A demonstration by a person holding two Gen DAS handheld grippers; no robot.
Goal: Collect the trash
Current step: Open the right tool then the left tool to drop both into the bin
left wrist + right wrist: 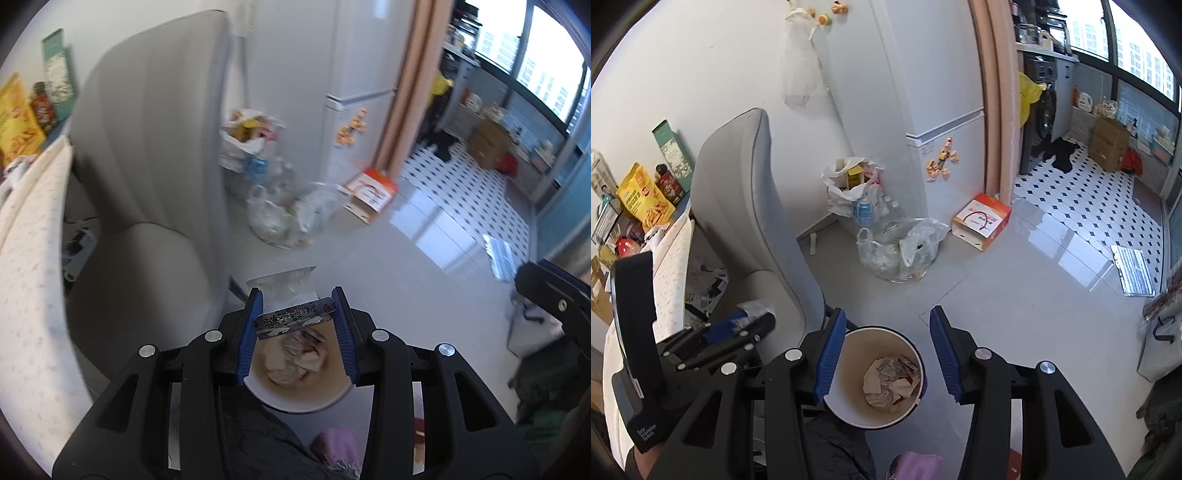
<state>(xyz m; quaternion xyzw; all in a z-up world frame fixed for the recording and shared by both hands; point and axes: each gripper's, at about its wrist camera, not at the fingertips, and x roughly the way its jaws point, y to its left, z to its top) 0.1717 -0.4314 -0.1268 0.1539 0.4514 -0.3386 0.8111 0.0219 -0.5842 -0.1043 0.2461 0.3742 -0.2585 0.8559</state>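
Left gripper (pixel 297 328) jaws clamp a silvery foil wrapper (pixel 295 320), which spans the gap between both blue pads; a clear plastic piece (pixel 286 286) sticks out beyond it. Directly beneath sits the white trash bin (pixel 295 400), crumpled paper scraps (pixel 297 360) lying at its bottom. Right gripper (pixel 888 350) jaws stand apart with nothing between them, hovering over the same bin (pixel 875 376). Left of the bin: grey chair (pixel 753 221). Beyond it, on the floor by the fridge (pixel 923 110), a clear bag of bottles (pixel 901 251); further right, an orange-and-white box (pixel 982 221).
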